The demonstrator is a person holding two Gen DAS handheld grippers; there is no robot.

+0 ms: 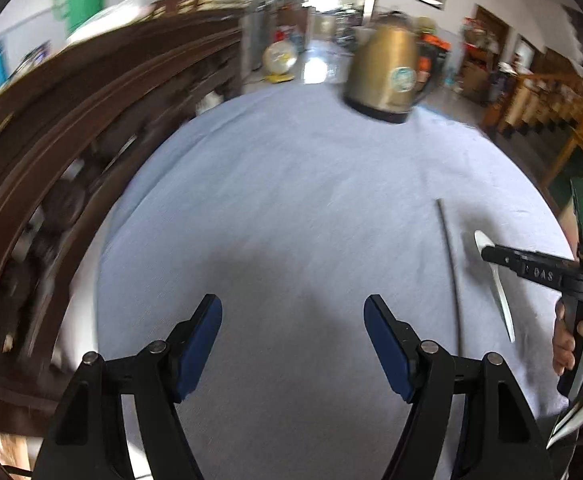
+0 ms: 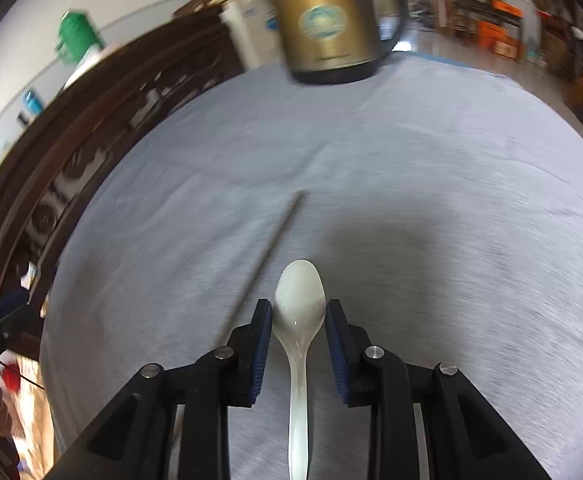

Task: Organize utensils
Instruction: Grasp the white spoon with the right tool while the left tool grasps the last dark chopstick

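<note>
Spoon [image 2: 300, 304]: between right gripper [image 2: 299, 312] pads, jaws narrow, contact unclear. Chopstick [image 2: 267, 256]: just left, mid-table [image 2: 431, 160]. Kettle [image 2: 325, 20]: far edge. Left gripper [image 1: 293, 312]: wide, empty, over bare cloth.

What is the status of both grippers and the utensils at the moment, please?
Left gripper open, empty. Right gripper astride white spoon, not yet clamped. Thin dark stick lies just left of the spoon. Kettle far off, nothing blocking.
</note>
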